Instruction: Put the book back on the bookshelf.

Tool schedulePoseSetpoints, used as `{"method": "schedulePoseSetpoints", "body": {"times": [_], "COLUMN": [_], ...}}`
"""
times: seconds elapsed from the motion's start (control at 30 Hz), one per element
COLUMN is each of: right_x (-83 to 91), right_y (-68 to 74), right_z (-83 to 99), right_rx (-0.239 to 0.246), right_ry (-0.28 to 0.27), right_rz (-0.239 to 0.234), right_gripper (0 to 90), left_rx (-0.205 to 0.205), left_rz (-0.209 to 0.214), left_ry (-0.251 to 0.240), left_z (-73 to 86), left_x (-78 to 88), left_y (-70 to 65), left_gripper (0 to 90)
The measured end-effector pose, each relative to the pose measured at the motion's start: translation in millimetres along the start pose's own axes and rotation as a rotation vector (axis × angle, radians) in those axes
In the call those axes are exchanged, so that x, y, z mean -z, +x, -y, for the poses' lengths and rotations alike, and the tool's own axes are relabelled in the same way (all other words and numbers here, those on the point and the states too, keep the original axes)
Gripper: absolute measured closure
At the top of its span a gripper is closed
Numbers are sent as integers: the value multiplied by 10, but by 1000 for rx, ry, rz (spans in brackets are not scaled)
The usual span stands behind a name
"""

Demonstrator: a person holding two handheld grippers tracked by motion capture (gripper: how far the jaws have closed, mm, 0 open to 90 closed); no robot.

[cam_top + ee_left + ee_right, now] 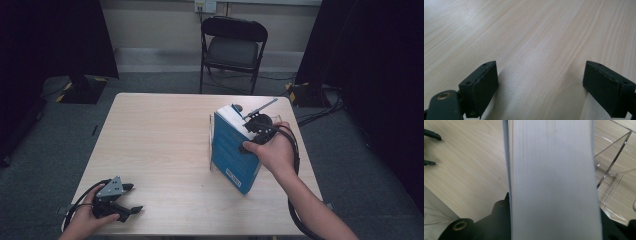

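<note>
Progress: thick blue-covered book with white page block (232,150) stands tilted on its near corner at the right of the pale wood-grain worktop (160,145), so lifting looks done; seating it squarely in the stand seems to remain.
Book position: right half of the worktop, top end leaning far, lower corner touching the surface, just beside the clear acrylic book stand (614,170).
Right claw: right claw (256,125) is clamped over the book's top end; in the right gripper view the page edge (551,182) rises between its black jaws, which sit tight on either cover.
Left claw: left claw (131,198) rests at the near left corner of the worktop, well apart from the book, jaws spread wide with nothing between them, bare wood showing in the gap.
Materials: cover glossy and stiff; page block matte, finely lined, flat; stand transparent, thin-walled, with sharp straight edges and a slanted brace; worktop smooth laminate with long pale grain.
Claw pads: black, blocky, faintly ridged (482,82).
Background: black folding chair with padded seat (233,45) stands beyond the far edge, on grey carpet.
</note>
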State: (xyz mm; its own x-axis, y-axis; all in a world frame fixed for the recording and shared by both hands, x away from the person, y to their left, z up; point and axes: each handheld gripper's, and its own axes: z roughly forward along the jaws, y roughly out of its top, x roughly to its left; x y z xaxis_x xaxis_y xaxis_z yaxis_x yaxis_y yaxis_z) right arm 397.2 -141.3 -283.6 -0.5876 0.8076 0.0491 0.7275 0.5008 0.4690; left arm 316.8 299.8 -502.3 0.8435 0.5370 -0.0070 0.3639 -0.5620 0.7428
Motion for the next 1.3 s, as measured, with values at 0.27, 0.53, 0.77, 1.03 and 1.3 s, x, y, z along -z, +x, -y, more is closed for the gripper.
{"method": "schedulePoseSetpoints", "body": {"times": [0.27, 0.53, 0.77, 1.03, 1.3], "right_x": [-27, -40, -18, -11, -61], "right_y": [-8, -8, -34, -17, 9], "right_z": [-59, -97, -87, -121, -147], "right_rx": [-16, -19, -39, -50, -107], "right_ry": [0, -2, -24, -17, -27], "right_rz": [6, 18, 16, 23, 44], "right_gripper": [621, 621, 622, 622, 622], "left_rx": [2, -3, -3, -4, -4], "left_rz": [-1, -5, -5, -5, -4], "left_ry": [-1, 0, 0, 0, 6], "left_z": [1, 0, 0, 0, -2], "left_x": [1, 3, 3, 3, 8], "left_y": [-3, -2, -1, -1, -1], "left_gripper": [126, 126, 126, 125, 125]}}
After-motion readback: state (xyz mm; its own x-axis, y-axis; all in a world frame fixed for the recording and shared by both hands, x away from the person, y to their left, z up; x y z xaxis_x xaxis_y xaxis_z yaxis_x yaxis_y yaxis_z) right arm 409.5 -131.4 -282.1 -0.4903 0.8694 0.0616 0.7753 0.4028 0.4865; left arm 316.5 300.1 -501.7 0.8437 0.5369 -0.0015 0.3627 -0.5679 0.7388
